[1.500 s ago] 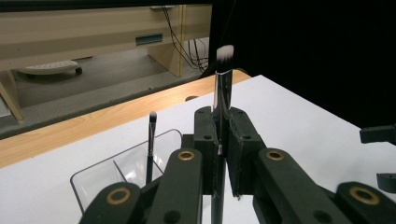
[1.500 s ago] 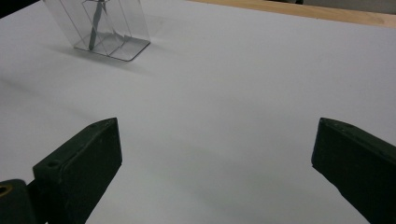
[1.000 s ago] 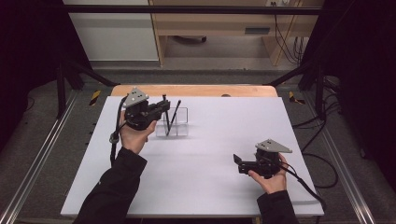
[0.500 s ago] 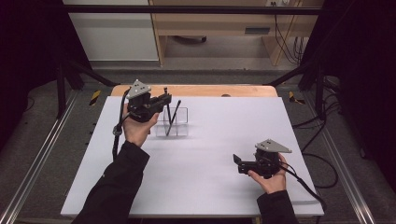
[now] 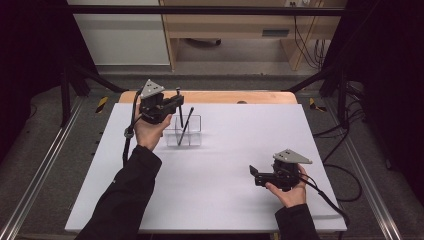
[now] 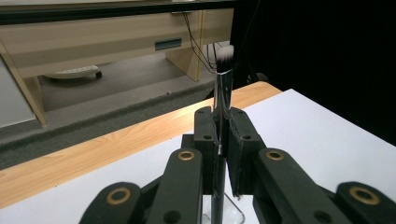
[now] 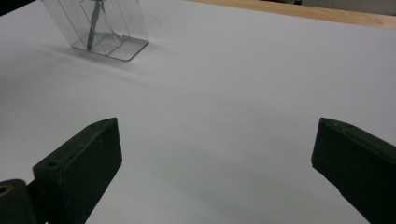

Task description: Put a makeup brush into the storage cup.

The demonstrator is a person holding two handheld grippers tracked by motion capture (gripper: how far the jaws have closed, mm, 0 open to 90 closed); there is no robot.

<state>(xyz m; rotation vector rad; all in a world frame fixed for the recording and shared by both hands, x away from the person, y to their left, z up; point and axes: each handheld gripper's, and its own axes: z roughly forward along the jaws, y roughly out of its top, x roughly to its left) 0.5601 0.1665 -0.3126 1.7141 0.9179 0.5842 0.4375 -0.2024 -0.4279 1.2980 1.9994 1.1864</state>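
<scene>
A slender black-handled makeup brush (image 6: 223, 88) with a metallic ferrule and a white-tipped bristle head stands upright, bristles uppermost, clamped between the jaws of the left gripper (image 6: 222, 140) directly above a clear plastic, compartmented holder (image 5: 183, 131). The holder rests on the white bench (image 5: 240, 150) in its far left part, near the wooden rear edge. A second thin, dark brush (image 5: 186, 125) leans obliquely inside the holder, its upper end tilted to the right beyond the rim.

Probably a lab: a white desk (image 5: 210, 190) is framed by metal rails (image 5: 30, 200), black curtains (image 5: 385, 65) and loose cables (image 5: 305, 45).
</scene>
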